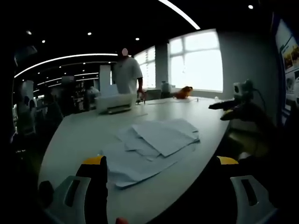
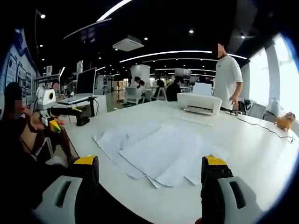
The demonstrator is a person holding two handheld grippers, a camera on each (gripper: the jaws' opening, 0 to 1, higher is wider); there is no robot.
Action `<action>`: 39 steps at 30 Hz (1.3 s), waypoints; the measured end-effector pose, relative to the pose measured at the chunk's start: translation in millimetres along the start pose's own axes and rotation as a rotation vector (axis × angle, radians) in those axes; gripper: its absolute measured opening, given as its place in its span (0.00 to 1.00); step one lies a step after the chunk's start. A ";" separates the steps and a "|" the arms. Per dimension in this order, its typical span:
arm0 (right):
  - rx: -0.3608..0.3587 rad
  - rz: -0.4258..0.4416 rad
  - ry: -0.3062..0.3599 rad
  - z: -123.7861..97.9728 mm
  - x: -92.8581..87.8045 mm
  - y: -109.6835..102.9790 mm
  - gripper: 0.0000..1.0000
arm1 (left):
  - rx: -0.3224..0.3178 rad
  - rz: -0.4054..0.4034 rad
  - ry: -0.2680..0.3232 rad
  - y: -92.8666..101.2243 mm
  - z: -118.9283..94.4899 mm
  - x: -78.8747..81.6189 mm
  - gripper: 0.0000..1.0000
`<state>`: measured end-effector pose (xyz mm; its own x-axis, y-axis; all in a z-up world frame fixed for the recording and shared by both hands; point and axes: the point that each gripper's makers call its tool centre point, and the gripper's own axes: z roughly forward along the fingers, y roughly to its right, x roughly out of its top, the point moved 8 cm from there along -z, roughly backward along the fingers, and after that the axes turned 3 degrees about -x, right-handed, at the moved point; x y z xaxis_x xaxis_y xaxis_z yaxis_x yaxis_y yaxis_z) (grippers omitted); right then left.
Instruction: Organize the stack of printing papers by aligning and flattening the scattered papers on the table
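Papers (image 2: 159,154) scattered, overlapping on table (image 2: 252,140)

Loose white papers (image 2: 159,154) lie scattered and overlapping on a white worktop (image 2: 252,144). The right gripper (image 2: 150,175) hovers near them, jaws spread apart. A printer (image 2: 199,103) sits beyond, beside a standing person (image 2: 227,79).

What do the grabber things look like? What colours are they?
Each gripper has two black jaws with yellow tips, set on pale grey plastic bodies with slot-shaped cut-outs. You see the left gripper in the left gripper view and the right gripper in the right gripper view. A small red bit peeks up at the bottom between the jaws.
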<state>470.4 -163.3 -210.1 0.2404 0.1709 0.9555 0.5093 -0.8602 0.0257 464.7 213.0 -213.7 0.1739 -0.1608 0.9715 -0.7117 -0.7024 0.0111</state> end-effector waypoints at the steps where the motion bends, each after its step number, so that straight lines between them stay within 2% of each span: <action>1: 0.003 -0.003 -0.002 1.0 0.0 -0.5 0.86 | -0.001 -0.001 0.001 0.0 -0.2 0.1 0.97; 22: 0.043 -0.039 -0.028 23.4 9.2 -9.6 0.86 | -0.007 0.020 0.006 2.5 -3.4 8.4 0.97; 39: 0.060 -0.050 -0.003 37.2 16.9 -15.9 0.86 | -0.006 0.021 0.012 4.1 -4.0 8.6 0.97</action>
<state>497.2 -128.9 -205.3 0.2162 0.2142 0.9526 0.5696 -0.8200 0.0551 460.5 211.4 -204.3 0.1513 -0.1672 0.9742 -0.7194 -0.6945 -0.0075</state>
